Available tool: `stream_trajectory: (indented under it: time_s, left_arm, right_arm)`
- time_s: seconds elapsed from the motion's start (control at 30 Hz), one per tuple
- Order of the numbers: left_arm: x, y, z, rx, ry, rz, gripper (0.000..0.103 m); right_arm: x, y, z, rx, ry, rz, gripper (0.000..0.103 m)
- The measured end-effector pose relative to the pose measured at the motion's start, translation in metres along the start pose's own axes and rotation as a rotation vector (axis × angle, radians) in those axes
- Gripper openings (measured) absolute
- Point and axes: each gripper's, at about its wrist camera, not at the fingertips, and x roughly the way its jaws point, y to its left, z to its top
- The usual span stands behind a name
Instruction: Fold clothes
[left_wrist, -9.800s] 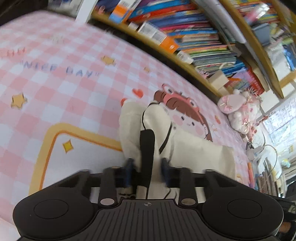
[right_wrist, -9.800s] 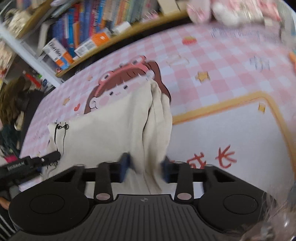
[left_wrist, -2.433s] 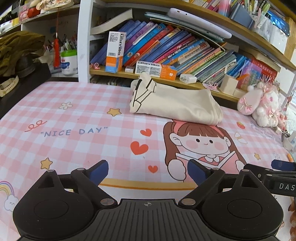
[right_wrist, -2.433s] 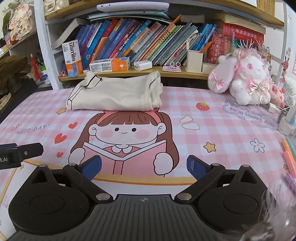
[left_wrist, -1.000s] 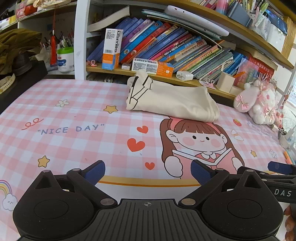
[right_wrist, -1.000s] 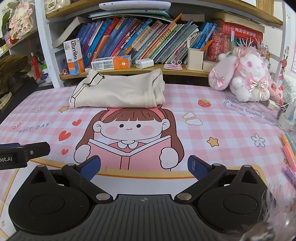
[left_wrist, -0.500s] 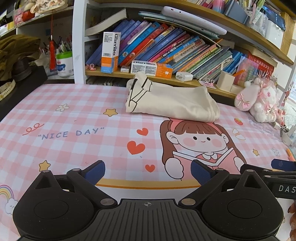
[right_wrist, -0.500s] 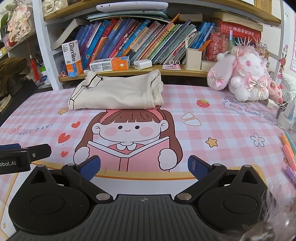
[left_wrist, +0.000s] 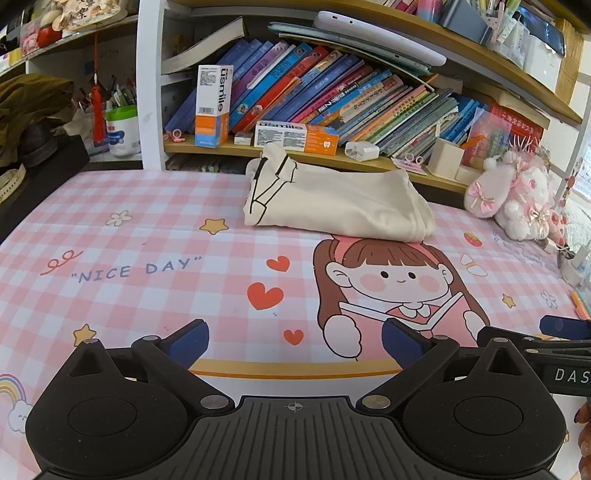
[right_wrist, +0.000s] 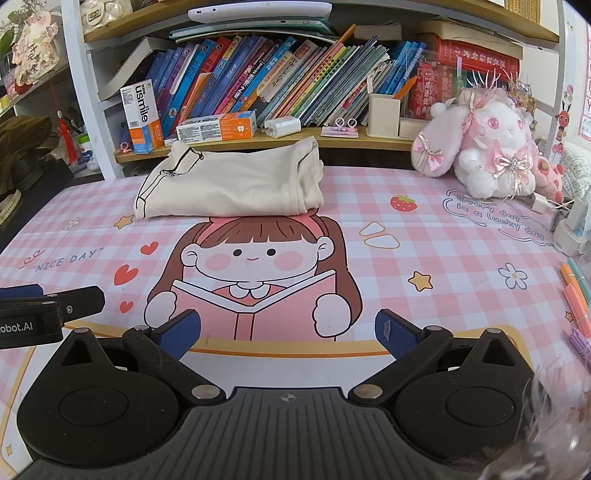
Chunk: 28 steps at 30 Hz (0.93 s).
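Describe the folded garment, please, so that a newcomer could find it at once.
Start at the pink checked mat and look to its far edge, under the bookshelf. The folded garment lies just above the cartoon girl's head. It is the only plain cream cloth there, with thin black piping at its left end.

We see soft, matt cream cloth in the folded garment (right_wrist: 232, 184) at twelve o'clock, lying on a smooth printed mat (right_wrist: 424, 236) — the gripper bodies matt black plastic, ribbed; the plush rabbit (right_wrist: 487, 147) at two o'clock is fluffy.
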Motion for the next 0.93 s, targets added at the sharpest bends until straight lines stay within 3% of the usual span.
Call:
stream_trajectory:
  time_s: [0.93]
  left_arm:
    - [0.0015,0.0070,-0.0014,-0.037,-0.001,-0.009,0.103]
  right_arm:
    - [0.0060,-0.0013,-0.0020,0.012,0.021,0.005,0.102]
